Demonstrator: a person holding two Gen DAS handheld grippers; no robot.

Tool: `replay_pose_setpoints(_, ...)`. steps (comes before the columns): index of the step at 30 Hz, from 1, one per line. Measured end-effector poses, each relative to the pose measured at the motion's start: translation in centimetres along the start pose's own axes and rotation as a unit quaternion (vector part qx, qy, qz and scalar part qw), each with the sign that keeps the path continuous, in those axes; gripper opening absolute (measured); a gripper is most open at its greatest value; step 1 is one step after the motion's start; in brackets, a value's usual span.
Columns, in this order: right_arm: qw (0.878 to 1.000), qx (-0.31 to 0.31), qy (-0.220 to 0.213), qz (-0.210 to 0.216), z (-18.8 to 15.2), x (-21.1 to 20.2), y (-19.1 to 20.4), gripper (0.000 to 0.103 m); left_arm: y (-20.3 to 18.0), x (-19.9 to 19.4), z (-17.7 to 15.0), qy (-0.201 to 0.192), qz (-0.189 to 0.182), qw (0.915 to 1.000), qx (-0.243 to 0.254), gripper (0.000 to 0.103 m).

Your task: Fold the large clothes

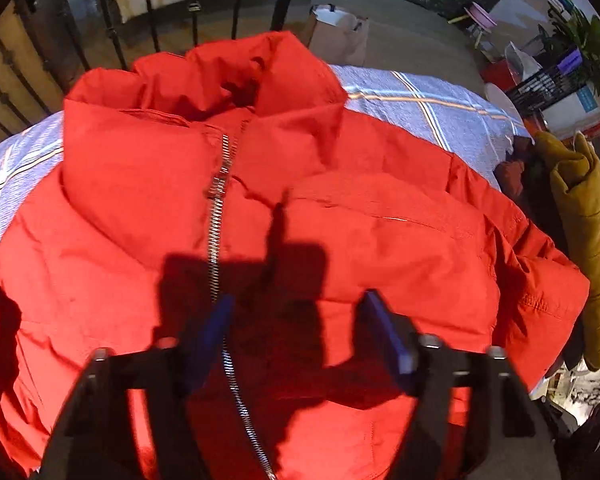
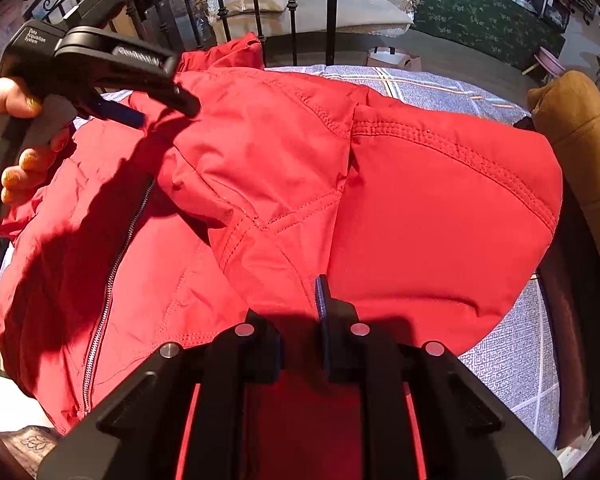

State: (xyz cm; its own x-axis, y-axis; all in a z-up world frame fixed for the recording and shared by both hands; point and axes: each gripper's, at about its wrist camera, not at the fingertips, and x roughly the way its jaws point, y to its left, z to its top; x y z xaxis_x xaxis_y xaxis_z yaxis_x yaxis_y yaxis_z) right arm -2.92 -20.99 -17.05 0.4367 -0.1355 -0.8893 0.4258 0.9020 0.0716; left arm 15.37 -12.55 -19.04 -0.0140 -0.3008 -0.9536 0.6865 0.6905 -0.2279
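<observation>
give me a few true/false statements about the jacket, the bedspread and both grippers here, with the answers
1. The jacket is red. True.
2. The jacket's zipper is plastic and white. False: it looks like silver metal.
3. The left gripper is shut tight on the collar. False: its fingers stand apart above the jacket front, holding nothing.
4. The right gripper has red fabric pinched between its fingers. True.
5. The jacket lies on a plaid bedspread. True.
6. The mustard garment lies on top of the jacket's collar. False: it sits off to the side at the bed's edge.
</observation>
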Motion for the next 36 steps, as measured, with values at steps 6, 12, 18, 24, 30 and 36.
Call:
replay_pose_setpoints(6,1.000,0.011,0.008,-0.006,0.1,0.4,0.0,0.023,-3.0,-1.8,-0.5,-0.019,0.019,0.9970,0.072,0.009)
replay_pose_setpoints(12,0.999,0.033,0.016,0.003,0.5,0.7,-0.5,0.031,-3.2,-7.2,-0.7,-0.069,-0.001,0.9930,0.095,0.006)
replay_pose_setpoints(18,1.000,0.020,0.005,0.022,2.3,-0.3,1.0,0.056,-0.3,-12.6,-1.6,-0.116,0.014,0.9912,0.063,0.006)
replay_pose_setpoints(24,0.999,0.012,-0.004,0.051,3.8,-1.3,2.8,0.074,5.5,-13.1,-3.7,-0.102,0.050,0.9934,-0.014,0.006)
replay_pose_setpoints(30,0.998,0.006,0.005,0.063,3.7,-1.4,3.7,0.075,7.9,-9.8,-6.2,-0.053,0.084,0.9947,-0.028,0.006)
replay_pose_setpoints(36,0.998,0.010,0.016,0.058,3.7,-1.3,3.3,0.075,9.7,-6.9,-7.2,-0.024,0.100,0.9924,-0.067,0.008)
